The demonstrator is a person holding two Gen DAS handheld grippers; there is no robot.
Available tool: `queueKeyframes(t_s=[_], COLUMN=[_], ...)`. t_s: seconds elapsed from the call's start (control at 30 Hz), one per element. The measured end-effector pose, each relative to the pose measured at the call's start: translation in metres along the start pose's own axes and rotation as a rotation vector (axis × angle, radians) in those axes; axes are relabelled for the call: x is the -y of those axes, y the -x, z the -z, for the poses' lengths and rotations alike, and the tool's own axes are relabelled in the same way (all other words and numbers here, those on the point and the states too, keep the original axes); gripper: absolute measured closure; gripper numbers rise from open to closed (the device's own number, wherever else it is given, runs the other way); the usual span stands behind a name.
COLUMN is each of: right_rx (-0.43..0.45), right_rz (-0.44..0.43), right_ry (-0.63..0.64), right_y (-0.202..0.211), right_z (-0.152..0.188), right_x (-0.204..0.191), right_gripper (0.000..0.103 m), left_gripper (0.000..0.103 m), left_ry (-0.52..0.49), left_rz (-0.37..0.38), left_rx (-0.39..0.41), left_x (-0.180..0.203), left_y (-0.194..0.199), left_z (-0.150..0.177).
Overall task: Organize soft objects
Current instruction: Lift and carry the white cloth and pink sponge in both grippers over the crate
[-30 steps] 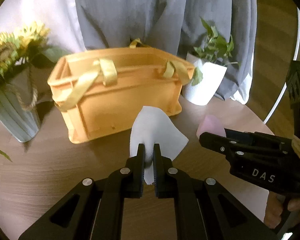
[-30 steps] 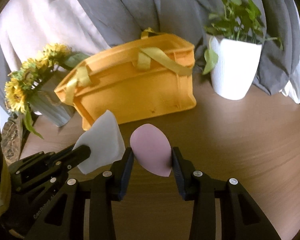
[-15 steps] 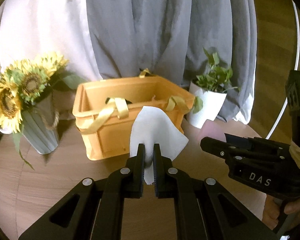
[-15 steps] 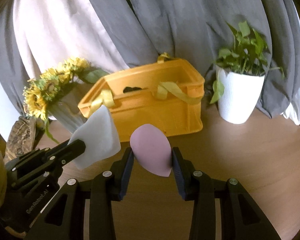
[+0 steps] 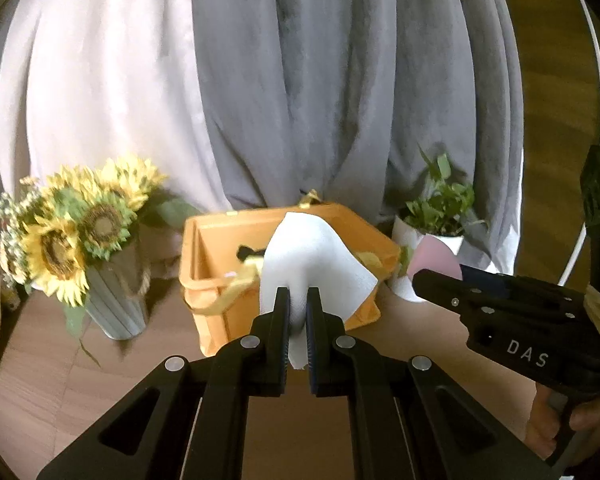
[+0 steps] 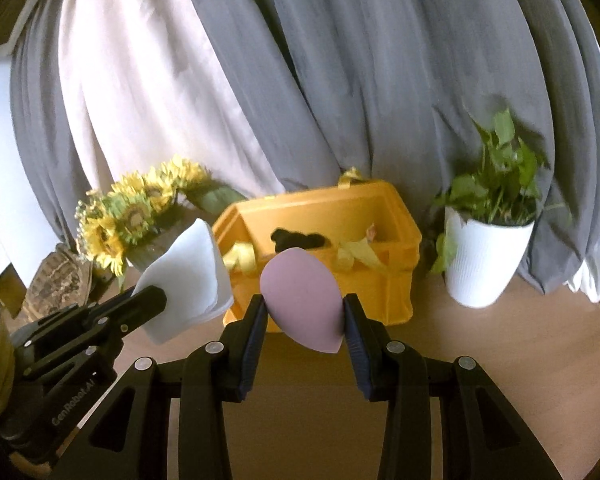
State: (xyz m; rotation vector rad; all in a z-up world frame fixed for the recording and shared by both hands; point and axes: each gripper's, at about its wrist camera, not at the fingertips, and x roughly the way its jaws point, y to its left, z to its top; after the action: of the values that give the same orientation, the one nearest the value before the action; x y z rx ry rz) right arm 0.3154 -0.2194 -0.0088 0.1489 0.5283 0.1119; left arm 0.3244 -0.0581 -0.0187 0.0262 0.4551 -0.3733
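Observation:
My left gripper (image 5: 298, 300) is shut on a white soft cloth (image 5: 314, 262) and holds it up in front of the orange basket (image 5: 220, 320). It also shows in the right wrist view (image 6: 150, 300) with the cloth (image 6: 188, 276). My right gripper (image 6: 304, 312) is shut on a pink egg-shaped sponge (image 6: 302, 300), raised before the orange basket (image 6: 384, 288). In the left wrist view the right gripper (image 5: 424, 278) holds the sponge (image 5: 436, 258) at the right. A dark item (image 6: 296, 238) and yellow straps lie in the basket.
A vase of sunflowers (image 5: 80, 236) stands left of the basket on the round wooden table (image 5: 60, 380). A white pot with a green plant (image 6: 484, 256) stands to its right. Grey and white curtains (image 6: 300, 80) hang behind.
Both grippers have risen with their loads, so the basket looks lower and farther and its inside now shows. Both grips are unchanged.

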Motion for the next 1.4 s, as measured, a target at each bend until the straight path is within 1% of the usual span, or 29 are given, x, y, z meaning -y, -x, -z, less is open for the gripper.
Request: queueKeyframes(t_s=[0.47, 0.8, 1.17, 1.4], right_rx=[0.09, 0.156, 0.167, 0.145], right_rz=[-0.027, -0.03, -0.015, 0.008], right_ry=[0.048, 0.068, 0.067, 0.047], right_y=[0.001, -0.007, -0.035, -0.058], right_z=[-0.034, -0.06, -0.081, -0.095], right_x=[-0.007, -0.009, 0.0, 0.012], right_gripper=[0.063, 0.063, 0.063, 0.063], left_gripper=[0.094, 0.094, 0.094, 0.094], left_ry=[0.005, 0.0, 0.004, 0.03], left_rz=[-0.025, -0.033, -0.048, -0.045], left_rx=[0.101, 0.153, 0.144, 0.108], left_x=[-0.007, -0.014, -0.02, -0.024], left_y=[0.003, -0.01, -0.041, -0.067], left_z=[-0.034, -0.059, -0.077, -0.086])
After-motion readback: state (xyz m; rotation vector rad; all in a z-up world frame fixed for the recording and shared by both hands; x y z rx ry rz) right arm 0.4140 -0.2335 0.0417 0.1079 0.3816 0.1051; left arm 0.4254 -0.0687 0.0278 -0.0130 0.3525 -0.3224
